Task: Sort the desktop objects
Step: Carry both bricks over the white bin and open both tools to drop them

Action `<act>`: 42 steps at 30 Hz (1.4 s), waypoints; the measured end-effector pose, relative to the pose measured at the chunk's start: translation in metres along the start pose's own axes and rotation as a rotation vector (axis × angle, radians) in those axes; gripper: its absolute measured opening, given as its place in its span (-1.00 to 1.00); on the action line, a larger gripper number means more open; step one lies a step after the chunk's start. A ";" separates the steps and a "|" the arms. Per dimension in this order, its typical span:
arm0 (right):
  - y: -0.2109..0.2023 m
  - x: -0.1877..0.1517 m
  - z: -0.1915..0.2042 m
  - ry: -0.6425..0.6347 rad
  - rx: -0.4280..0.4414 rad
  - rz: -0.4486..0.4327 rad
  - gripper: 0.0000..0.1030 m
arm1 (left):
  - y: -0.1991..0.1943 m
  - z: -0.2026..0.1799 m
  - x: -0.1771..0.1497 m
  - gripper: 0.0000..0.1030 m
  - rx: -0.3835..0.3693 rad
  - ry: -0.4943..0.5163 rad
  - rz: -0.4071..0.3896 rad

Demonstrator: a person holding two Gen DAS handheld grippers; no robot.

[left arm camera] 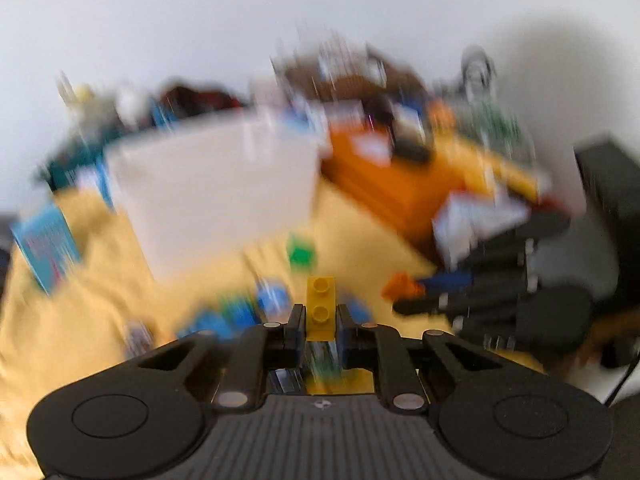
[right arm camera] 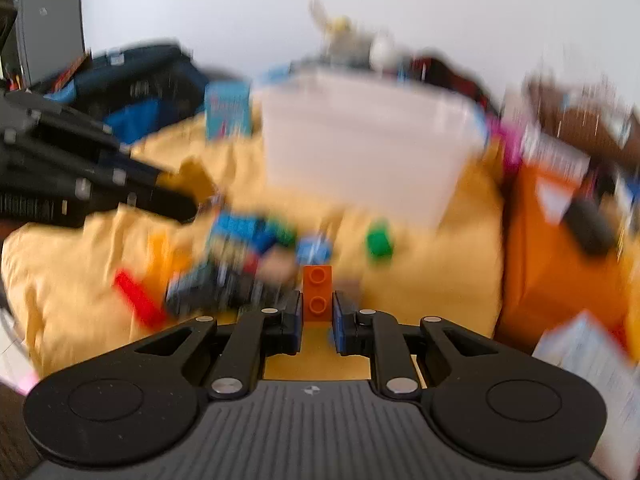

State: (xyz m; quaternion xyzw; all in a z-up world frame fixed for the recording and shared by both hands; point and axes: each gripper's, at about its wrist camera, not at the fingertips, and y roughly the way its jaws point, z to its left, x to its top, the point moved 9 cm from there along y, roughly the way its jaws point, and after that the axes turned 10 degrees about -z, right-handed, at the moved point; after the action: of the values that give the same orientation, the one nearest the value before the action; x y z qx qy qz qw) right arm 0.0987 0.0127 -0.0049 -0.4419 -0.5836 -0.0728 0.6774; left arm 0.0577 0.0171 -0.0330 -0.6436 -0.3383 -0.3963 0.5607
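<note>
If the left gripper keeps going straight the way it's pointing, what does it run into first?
Likely the green brick lying on the yellow cloth, a little left of dead centre. The left gripper holds a yellow brick, whose tip would arrive first. Beyond stands the white bin. Motion blur makes depth uncertain.

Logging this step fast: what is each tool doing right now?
Left tool: closed on a yellow brick.
Right tool: closed on an orange brick.

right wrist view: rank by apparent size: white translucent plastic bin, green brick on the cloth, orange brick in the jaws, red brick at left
1. White translucent plastic bin, largest by far.
2. Red brick and orange two-stud brick: look similar; the orange is nearest the camera, the red is blurred, so unranked.
3. Green brick, smallest.
</note>
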 end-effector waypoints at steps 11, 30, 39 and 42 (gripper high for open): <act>0.032 0.158 -0.061 0.020 -0.086 -0.303 -0.66 | 0.013 0.090 0.155 -0.67 0.214 -0.036 -0.271; 0.084 0.144 -0.064 -0.002 -0.165 -0.204 0.15 | 0.091 0.124 0.119 0.09 0.283 -0.101 -0.083; 0.055 0.035 -0.029 0.060 -0.083 -0.049 0.28 | 0.041 0.057 0.034 0.38 0.170 -0.043 0.028; 0.035 0.004 -0.020 0.112 -0.028 -0.014 0.38 | 0.026 0.036 -0.004 0.38 0.135 -0.063 0.060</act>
State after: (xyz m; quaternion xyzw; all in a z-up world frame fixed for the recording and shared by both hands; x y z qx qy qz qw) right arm 0.1364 0.0215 -0.0176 -0.4423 -0.5468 -0.1104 0.7023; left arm 0.0832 0.0493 -0.0501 -0.6262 -0.3621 -0.3352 0.6036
